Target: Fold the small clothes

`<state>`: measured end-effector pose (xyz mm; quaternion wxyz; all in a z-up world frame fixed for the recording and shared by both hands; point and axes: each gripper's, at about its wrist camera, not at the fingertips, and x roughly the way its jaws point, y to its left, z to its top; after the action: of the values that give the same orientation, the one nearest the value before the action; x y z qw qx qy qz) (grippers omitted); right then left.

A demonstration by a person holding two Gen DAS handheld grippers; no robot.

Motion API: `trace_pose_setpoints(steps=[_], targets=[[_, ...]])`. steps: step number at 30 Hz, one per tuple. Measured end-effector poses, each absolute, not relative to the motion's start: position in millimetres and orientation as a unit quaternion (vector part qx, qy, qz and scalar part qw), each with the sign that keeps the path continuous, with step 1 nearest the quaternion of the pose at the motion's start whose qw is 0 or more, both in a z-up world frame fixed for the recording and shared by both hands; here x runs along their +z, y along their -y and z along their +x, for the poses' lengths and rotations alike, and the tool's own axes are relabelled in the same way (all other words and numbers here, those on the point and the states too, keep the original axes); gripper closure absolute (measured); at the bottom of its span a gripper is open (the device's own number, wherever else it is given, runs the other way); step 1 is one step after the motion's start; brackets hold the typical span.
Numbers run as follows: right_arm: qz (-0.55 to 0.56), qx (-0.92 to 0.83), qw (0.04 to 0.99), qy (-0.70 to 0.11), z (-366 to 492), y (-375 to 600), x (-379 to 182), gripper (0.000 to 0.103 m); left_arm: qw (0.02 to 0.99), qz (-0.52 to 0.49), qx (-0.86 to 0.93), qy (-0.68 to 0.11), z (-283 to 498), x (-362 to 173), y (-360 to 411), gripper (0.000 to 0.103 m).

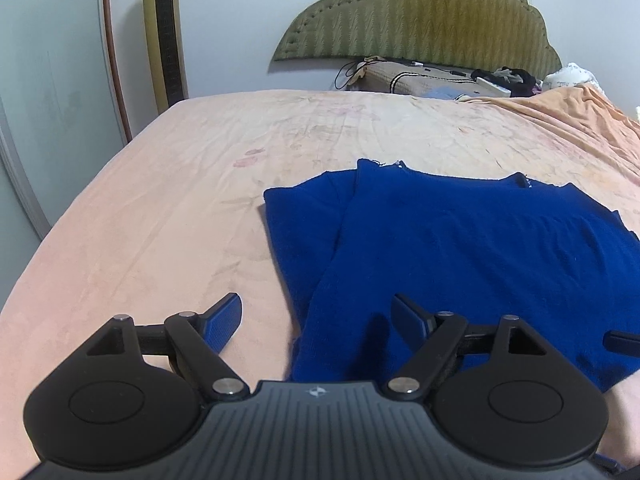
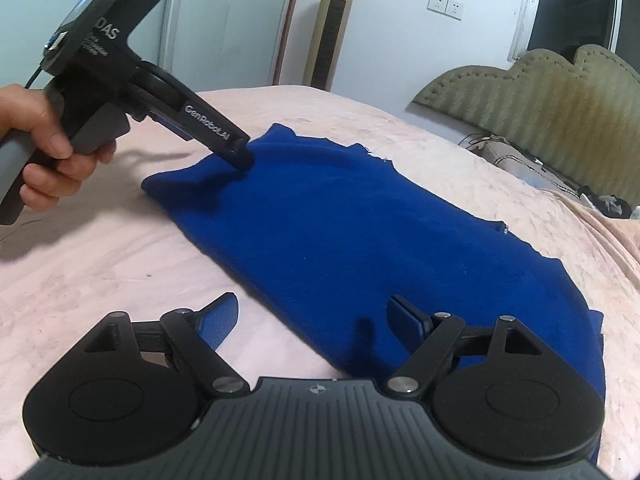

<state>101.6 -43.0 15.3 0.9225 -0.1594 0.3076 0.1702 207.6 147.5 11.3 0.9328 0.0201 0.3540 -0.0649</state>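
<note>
A dark blue garment (image 1: 460,248) lies flat on the pink bedsheet (image 1: 200,184), with one side folded over so a narrower layer shows along its left. In the left wrist view my left gripper (image 1: 318,316) stands open just above the garment's near left edge; its right finger is over the cloth and its left finger over the sheet. The right wrist view shows the garment (image 2: 360,232) stretching away to the left. My right gripper (image 2: 314,316) is open over its near edge, gripping nothing. A hand (image 2: 52,148) holds the left gripper (image 2: 240,156), whose tip is at the garment's far corner.
A padded green headboard (image 1: 420,12) and a pillow with cables and small clutter (image 1: 440,76) are at the bed's head. An orange blanket (image 1: 568,108) lies at the far right. A gold tower fan (image 2: 332,28) stands by the wall. The bed edge curves down on the left.
</note>
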Motion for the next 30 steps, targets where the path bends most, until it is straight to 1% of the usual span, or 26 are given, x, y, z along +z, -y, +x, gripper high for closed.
trace_pose_setpoints(steps=[2, 4, 10, 12, 17, 21, 30], targets=[[-0.169, 0.17, 0.923, -0.301, 100.8, 37.6, 16.0, 0.019, 0.932, 0.016, -0.072, -0.355, 211.8, 13.0, -152.4, 0.021], [-0.183, 0.17, 0.923, -0.292, 98.2, 28.6, 15.7, 0.019, 0.928, 0.003, -0.081, -0.362, 220.5, 13.6, -162.3, 0.019], [-0.249, 0.166, 0.916, -0.268, 101.7, -10.8, 1.8, 0.02, 0.906, -0.1, -0.108, -0.397, 255.3, 9.6, -202.4, 0.018], [-0.264, 0.162, 0.913, -0.264, 106.5, -20.9, -3.3, 0.02, 0.901, -0.119, -0.119, -0.401, 262.3, 7.6, -205.7, 0.018], [-0.289, 0.145, 0.914, -0.247, 113.7, -33.6, -9.5, 0.02, 0.91, -0.076, -0.076, -0.4, 269.5, 4.3, -189.7, 0.018], [-0.273, 0.145, 0.918, -0.248, 116.4, -29.1, -10.3, 0.018, 0.914, -0.041, -0.032, -0.402, 270.2, 0.1, -178.0, 0.018], [-0.26, 0.136, 0.924, -0.246, 119.1, -24.9, -13.1, 0.012, 0.915, -0.026, -0.005, -0.402, 266.8, -4.6, -172.8, 0.018]])
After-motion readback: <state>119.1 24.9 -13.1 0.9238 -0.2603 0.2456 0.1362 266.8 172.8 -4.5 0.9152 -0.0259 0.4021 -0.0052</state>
